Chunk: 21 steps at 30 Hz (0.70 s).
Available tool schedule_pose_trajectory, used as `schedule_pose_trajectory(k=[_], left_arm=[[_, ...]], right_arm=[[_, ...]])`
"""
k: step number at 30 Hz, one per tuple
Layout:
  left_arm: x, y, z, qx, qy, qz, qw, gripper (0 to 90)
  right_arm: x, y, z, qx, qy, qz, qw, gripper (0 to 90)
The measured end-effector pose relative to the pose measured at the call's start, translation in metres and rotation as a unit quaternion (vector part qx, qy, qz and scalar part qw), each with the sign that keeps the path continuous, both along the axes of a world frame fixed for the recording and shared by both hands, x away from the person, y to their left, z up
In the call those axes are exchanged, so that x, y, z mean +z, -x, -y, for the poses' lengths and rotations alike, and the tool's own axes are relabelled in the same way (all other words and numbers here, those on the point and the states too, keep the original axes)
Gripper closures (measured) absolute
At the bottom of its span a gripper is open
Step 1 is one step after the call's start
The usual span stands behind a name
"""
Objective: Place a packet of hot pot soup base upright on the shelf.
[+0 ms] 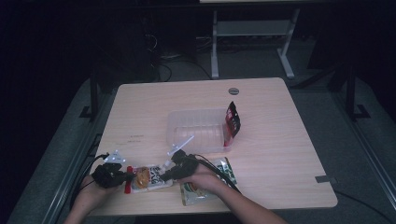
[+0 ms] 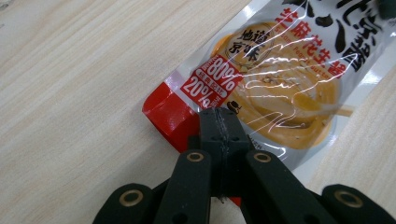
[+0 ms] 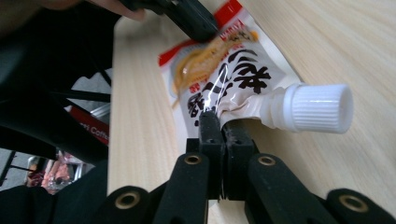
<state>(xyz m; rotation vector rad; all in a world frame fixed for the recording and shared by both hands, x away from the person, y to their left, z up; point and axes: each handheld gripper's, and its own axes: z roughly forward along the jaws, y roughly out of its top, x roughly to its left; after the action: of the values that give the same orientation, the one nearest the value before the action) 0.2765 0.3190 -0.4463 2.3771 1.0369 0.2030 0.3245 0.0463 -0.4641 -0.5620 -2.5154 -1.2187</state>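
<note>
A sauce pouch (image 1: 148, 178) with a white screw cap (image 3: 320, 108) and a red bottom edge lies flat near the table's front left. My left gripper (image 1: 127, 177) is shut on the pouch's red bottom end; in the left gripper view the jaws (image 2: 219, 114) meet on the pouch (image 2: 280, 70). My right gripper (image 1: 164, 176) is shut on the opposite end; in the right gripper view its jaws (image 3: 219, 119) pinch the pouch (image 3: 224, 70) at the seam just beside the cap. The left gripper (image 3: 191, 18) shows at the pouch's far end there.
A clear plastic container (image 1: 198, 128) stands mid-table behind the grippers, with a red and black packet (image 1: 232, 122) upright at its right end. A green packet (image 1: 205, 186) lies under the right forearm by the front edge. The table's front edge is close to both hands.
</note>
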Motion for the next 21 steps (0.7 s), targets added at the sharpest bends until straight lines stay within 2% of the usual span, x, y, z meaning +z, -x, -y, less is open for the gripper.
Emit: schedule_pose_trajectory(k=[6, 8, 15, 18, 19, 21], left_arm=[[0.001, 0.000, 0.000, -0.009, 0.023, -0.009, 0.9996, 89.8], [0.003, 0.001, 0.002, -0.008, 0.035, -0.007, 0.9993, 89.8], [0.010, 0.005, 0.012, -0.036, 0.045, 0.008, 0.9983, 89.7], [0.012, 0.006, 0.017, -0.041, 0.062, 0.012, 0.9972, 89.7], [0.013, 0.006, 0.018, -0.048, 0.057, 0.013, 0.9971, 89.7], [0.015, 0.007, 0.021, -0.054, 0.063, 0.016, 0.9964, 89.7]], right_arm=[[0.010, 0.000, 0.005, 0.017, -0.036, -0.012, 0.9991, 89.9], [0.013, 0.001, 0.007, 0.023, -0.047, -0.010, 0.9986, 89.9], [0.027, 0.005, 0.011, 0.035, -0.076, -0.006, 0.9965, 90.0], [0.033, 0.006, 0.014, 0.034, -0.087, -0.004, 0.9957, 90.0], [0.036, 0.006, 0.015, 0.033, -0.091, -0.005, 0.9952, 90.0], [0.040, 0.006, 0.017, 0.033, -0.101, -0.005, 0.9943, 90.0]])
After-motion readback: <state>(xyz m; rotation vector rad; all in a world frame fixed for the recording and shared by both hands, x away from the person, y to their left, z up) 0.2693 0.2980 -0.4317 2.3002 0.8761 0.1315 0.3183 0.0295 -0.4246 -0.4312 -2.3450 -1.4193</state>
